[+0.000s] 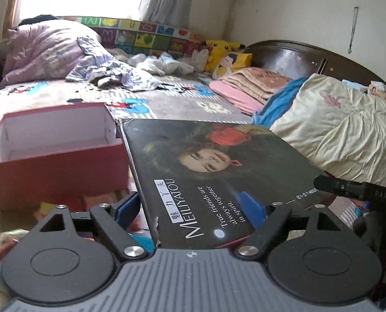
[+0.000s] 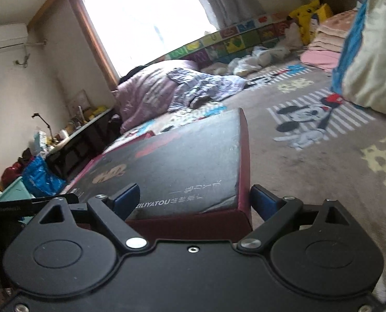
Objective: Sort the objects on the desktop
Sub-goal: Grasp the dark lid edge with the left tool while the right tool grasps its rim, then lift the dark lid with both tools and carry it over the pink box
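Note:
A black box lid [image 1: 206, 171] printed with a woman's face and "MEILIYATOU" is held flat above the bed. My left gripper [image 1: 190, 208] is shut on its near corner, one blue finger under it and one blue finger [image 1: 252, 208] on top. My right gripper [image 2: 193, 200] is shut on the lid's [image 2: 182, 161] other end, its blue fingers on either side of the dark red rim. The right gripper's tip shows at the right edge of the left wrist view [image 1: 348, 188]. An open red box [image 1: 52, 150] with a white inside stands left of the lid.
The bed [image 2: 310, 156] has a cartoon-print sheet, a purple quilt [image 1: 45, 49], folded pink blankets [image 1: 247, 85] and a cream duvet [image 1: 335, 127]. A yellow plush toy [image 1: 219, 52] sits by the headboard. A cluttered desk [image 2: 71, 137] and blue bag [image 2: 41, 176] stand left of the bed.

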The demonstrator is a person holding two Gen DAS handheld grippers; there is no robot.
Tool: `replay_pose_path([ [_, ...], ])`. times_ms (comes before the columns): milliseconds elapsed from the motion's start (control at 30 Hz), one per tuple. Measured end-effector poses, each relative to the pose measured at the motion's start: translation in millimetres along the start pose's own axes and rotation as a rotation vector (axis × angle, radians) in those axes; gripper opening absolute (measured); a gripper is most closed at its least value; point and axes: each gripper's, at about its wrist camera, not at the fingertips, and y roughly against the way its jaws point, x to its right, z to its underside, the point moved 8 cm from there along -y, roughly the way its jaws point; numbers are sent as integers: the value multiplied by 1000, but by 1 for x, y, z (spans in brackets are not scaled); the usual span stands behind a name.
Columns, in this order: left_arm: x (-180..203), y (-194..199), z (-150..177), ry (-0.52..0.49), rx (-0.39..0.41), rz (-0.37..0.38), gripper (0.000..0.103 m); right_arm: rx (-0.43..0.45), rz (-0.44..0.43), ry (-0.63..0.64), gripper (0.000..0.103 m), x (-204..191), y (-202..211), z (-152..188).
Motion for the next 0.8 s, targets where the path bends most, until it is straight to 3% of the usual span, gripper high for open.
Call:
replay_pose_path([
  [467,-88,32,-23,26,56,-83,83,-6,-123,75,94,-78,-66,-30],
  [800,-156,39,-37,41,69,-137,84,-46,-167,105,94,-125,-125,-32],
])
